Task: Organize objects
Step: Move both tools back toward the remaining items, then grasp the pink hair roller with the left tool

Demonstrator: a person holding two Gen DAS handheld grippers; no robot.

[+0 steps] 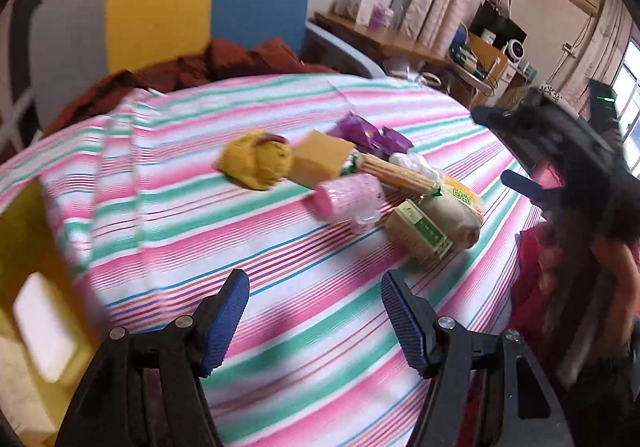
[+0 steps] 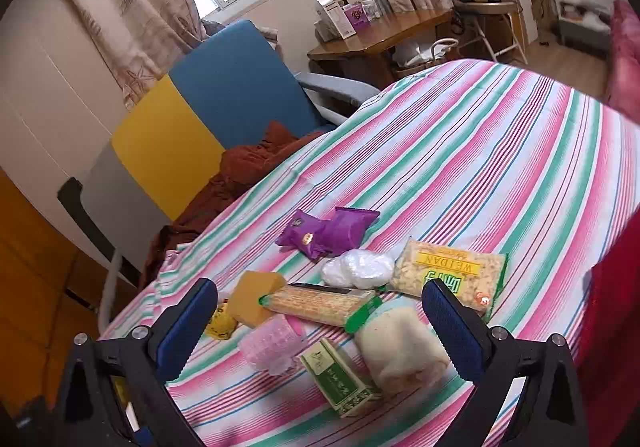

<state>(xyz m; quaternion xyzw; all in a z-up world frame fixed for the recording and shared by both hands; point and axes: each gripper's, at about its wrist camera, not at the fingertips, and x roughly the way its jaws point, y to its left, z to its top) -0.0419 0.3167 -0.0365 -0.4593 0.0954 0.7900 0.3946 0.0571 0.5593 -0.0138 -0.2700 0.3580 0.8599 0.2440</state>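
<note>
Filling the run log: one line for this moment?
left gripper open | right gripper open | green tea box untouched on striped cloth

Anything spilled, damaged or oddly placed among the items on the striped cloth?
Nothing spilled or visibly damaged. The items lie in a loose heap: the stick bundle rests slanted across the yellow sponge block, touching the rolled towel.

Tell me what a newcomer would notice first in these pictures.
First, the striped cloth in pink, green and white, covering the whole surface. On it lies a cluster of small goods: purple packets at the back, a green box nearest. Both open claws, left and right, hold nothing.
</note>
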